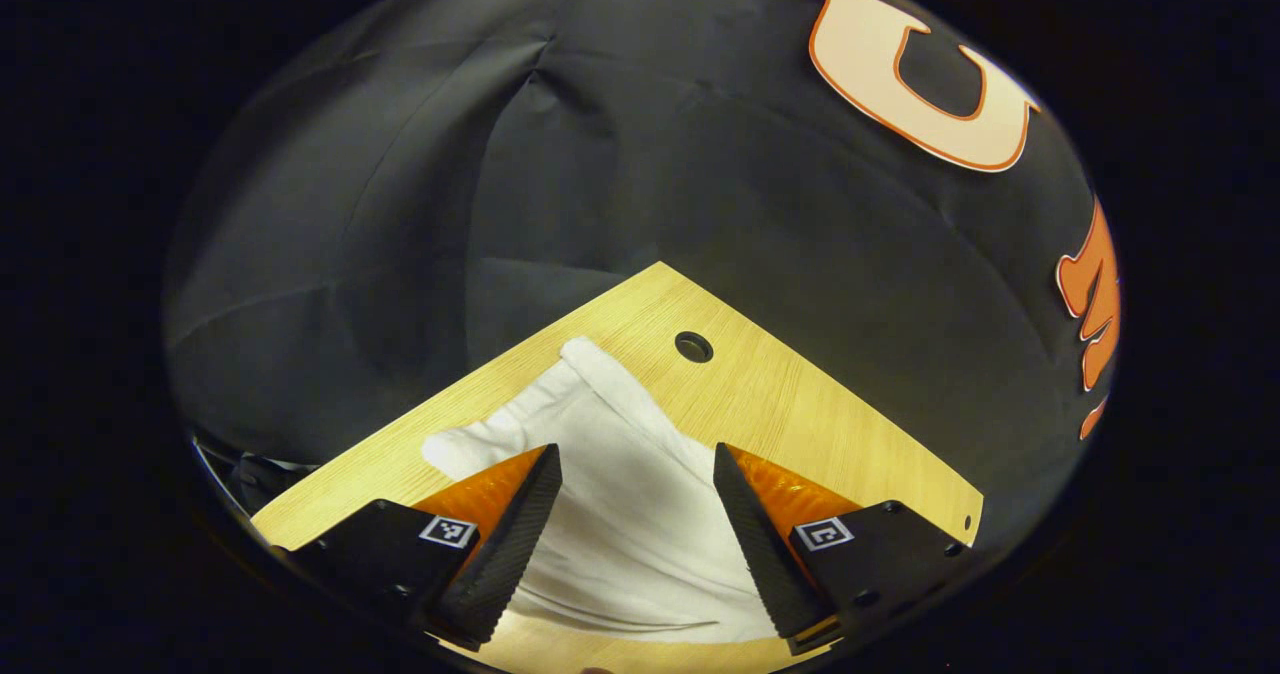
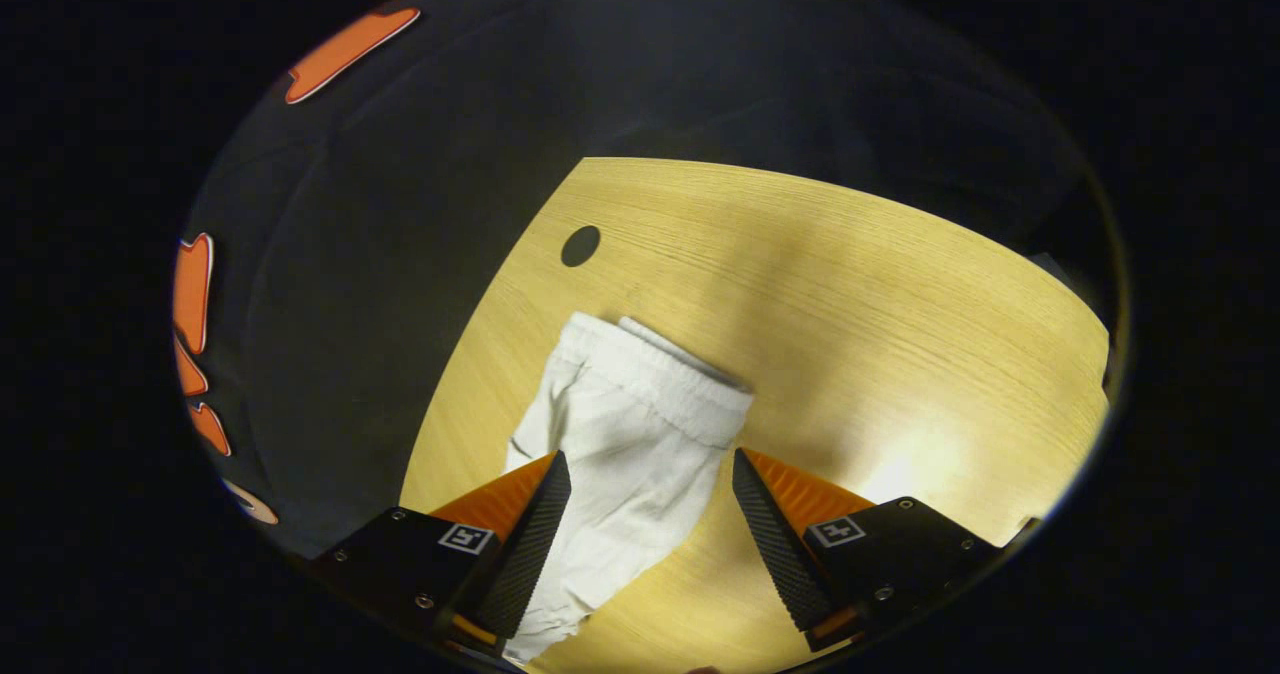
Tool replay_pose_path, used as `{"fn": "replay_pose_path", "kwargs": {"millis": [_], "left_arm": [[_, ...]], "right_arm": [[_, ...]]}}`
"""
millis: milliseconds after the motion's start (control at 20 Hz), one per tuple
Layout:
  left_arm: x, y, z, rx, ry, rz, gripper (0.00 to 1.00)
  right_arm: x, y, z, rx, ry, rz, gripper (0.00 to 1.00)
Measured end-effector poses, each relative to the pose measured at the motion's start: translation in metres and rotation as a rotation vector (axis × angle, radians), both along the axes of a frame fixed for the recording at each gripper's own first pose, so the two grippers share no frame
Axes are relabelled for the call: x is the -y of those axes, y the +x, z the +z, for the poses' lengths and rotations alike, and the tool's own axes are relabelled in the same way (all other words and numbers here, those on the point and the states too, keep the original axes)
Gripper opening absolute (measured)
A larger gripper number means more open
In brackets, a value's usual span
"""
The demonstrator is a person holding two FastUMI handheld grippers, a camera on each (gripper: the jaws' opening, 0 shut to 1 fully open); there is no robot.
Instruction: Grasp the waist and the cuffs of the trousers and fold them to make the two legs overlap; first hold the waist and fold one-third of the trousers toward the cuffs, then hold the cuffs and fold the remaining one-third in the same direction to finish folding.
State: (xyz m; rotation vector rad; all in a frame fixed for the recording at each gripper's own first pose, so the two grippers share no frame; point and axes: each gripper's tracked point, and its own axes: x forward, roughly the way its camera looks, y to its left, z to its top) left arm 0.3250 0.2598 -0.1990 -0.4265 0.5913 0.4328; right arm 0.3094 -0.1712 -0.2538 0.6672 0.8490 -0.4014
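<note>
Fingers [image 1: 520, 524] of the left gripper [image 1: 637, 464] stand spread apart above the white trousers [image 1: 620, 494], which lie on the wooden counter [image 1: 800, 424] near its round hole [image 1: 693, 346] (elastic waist [image 2: 665, 379] at the far end), and the right gripper [image 2: 651, 469] hovers likewise spread, holding nothing.

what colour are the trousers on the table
White, plain; the trousers show best in the right gripper view, lying on the wooden table.
</note>
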Motion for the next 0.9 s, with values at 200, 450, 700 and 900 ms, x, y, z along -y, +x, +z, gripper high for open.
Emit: {"fn": "replay_pose_path", "kwargs": {"millis": [200,450,700,900], "left_arm": [[0.001,0.002,0.0,-0.001,0.003,0.028,1.0],[0.0,0.0,0.003,-0.002,0.017,0.067,1.0],[0.0,0.0,0.005,-0.008,0.007,0.097,1.0],[-0.003,-0.001,0.009,-0.012,0.033,0.106,0.99]], "right_arm": [[0.013,0.007,-0.006,-0.007,0.018,-0.027,0.98],[0.015,0.021,-0.018,-0.022,0.071,-0.051,0.98],[0.016,0.033,-0.026,-0.036,0.086,-0.06,0.98],[0.019,0.033,-0.035,-0.049,0.077,-0.056,0.81]]}}
